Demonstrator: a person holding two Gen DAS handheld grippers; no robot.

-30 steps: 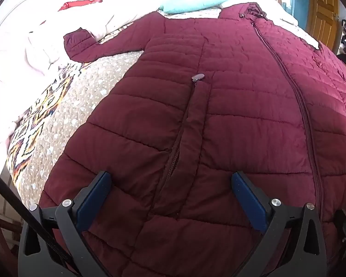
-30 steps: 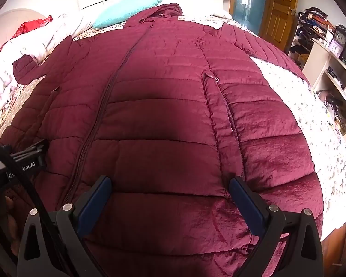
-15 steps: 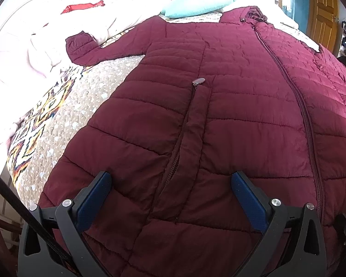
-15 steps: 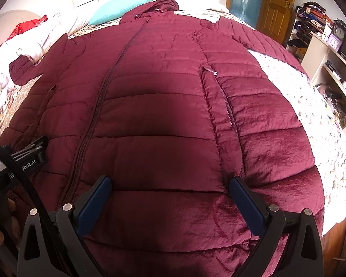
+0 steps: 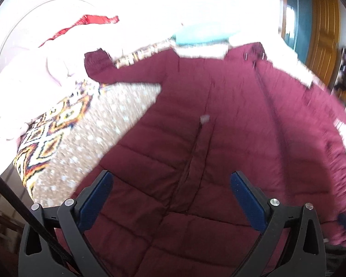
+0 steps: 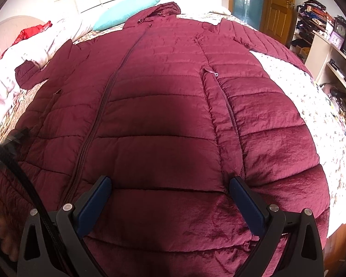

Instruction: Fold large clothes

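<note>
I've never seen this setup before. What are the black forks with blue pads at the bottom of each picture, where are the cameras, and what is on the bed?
They are hand-held tongs, one per hand, each carrying a wide-angle camera that looks out along its two fingers. One picture comes from the left tongs, the other from the right tongs. Both are open and hold nothing. Beneath them a long maroon padded coat lies spread out, zipped, on a bed, with a turquoise pillow near its hood. The left picture is blurred.
</note>
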